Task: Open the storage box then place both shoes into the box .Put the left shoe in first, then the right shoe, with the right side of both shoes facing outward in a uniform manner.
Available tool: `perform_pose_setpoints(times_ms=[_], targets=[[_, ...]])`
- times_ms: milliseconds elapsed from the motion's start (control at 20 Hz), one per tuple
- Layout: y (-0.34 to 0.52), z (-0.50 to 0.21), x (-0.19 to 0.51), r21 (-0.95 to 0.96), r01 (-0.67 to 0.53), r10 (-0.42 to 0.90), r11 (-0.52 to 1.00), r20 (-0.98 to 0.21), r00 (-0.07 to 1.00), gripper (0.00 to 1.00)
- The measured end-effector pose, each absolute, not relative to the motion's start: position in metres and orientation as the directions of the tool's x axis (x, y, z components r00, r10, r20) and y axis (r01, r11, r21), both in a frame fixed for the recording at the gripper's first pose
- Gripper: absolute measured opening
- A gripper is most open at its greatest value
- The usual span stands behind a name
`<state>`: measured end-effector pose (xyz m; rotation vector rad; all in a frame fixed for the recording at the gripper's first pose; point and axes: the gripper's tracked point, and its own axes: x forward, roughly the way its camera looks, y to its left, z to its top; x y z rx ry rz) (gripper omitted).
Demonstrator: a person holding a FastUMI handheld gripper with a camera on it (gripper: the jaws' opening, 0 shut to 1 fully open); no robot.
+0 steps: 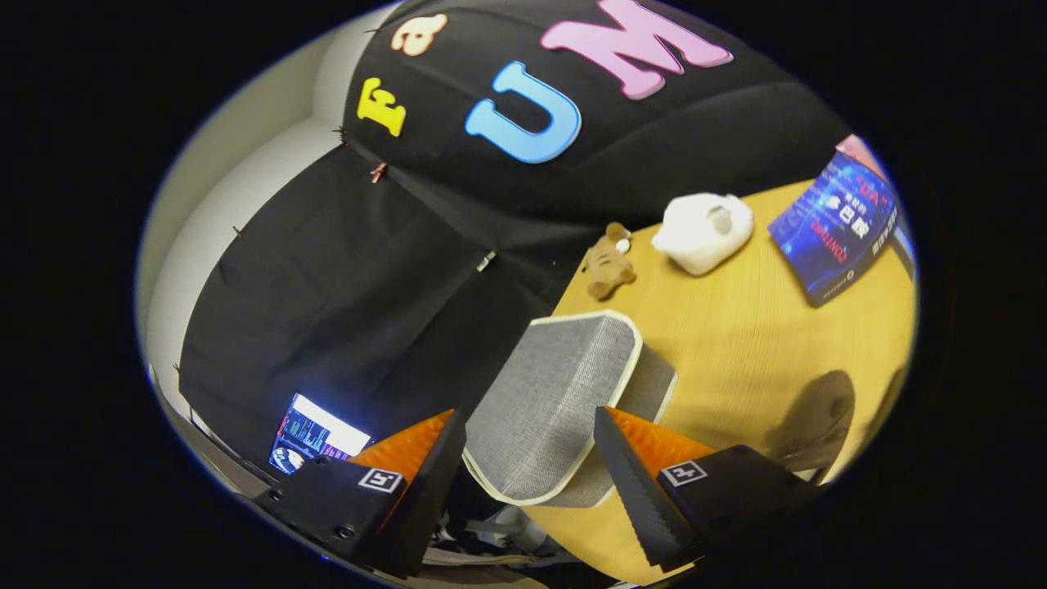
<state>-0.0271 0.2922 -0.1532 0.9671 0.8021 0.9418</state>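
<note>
Currently the storage box (550, 401), grey fabric with pale edging, sits at the near corner of the tabletop (761, 343), tilted in view, lid apparently on. It lies between and just beyond the fingers of the hand-held gripper (530, 466), whose jaws stand wide apart, holding nothing. Step in hand, by my judgement: getting the lid open. To do it well, come at the lid's rim edge, close on the edging, not the fabric face, and lift straight so the box does not slide off the corner. Shoes not made out; a dark shape (814, 417) beside the box is too unclear to name. Beyond: small brown toy bear (609, 263), white soft lump (703, 231), blue book (836, 231), all well apart from the box.
</note>
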Motion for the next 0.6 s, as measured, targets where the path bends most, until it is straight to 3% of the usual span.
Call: perform_pose_setpoints(times_ms=[400,600], targets=[[0.34,-0.205,-0.03,0.989,-0.092,0.963,0.119,-0.093,0.251,0.98],[0.355,-0.204,-0.028,1.0,-0.001,0.976,0.014,-0.013,0.219,0.98]])
